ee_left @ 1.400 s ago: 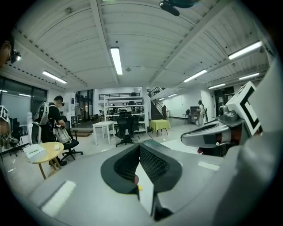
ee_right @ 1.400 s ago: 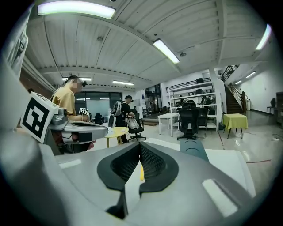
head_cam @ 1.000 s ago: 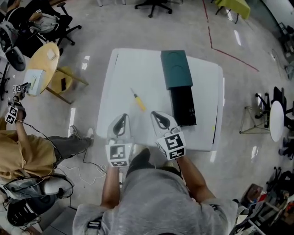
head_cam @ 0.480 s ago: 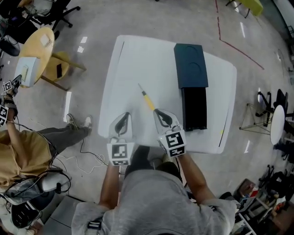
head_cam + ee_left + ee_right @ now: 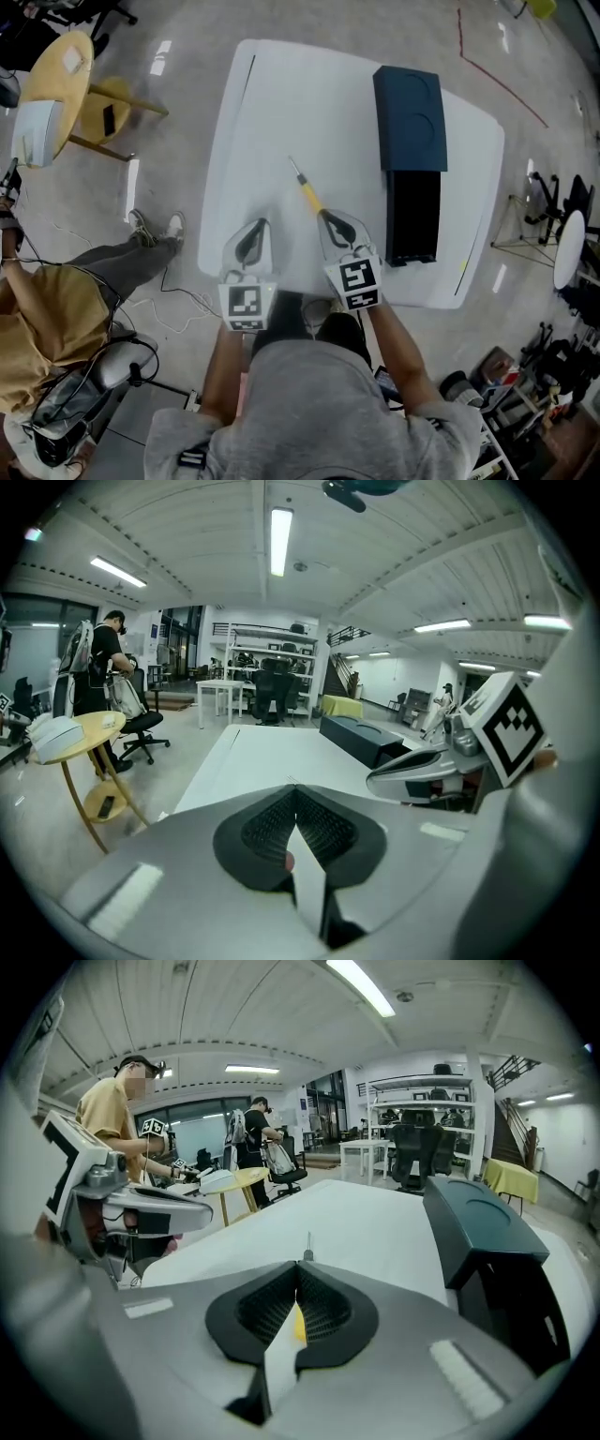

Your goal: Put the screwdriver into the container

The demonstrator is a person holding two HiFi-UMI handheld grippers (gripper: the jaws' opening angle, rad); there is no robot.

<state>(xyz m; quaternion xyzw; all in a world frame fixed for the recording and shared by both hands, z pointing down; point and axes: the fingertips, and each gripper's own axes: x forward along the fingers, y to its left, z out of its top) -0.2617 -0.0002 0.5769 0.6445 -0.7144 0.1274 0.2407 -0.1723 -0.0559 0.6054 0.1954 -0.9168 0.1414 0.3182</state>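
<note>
Screwdriver: lying flat on the white worktop, left of the container, apart from it.
Right tongs: closed, gripping nothing; left of the container, at the screwdriver's handle end.
Left tongs: closed, empty; farther left of the container.

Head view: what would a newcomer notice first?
The yellow-handled screwdriver lies alone on the white table, just ahead of the right gripper. To its right sits the long dark container. The left gripper is beside the right one at the table's near edge, both with fingers closed and empty.
</note>
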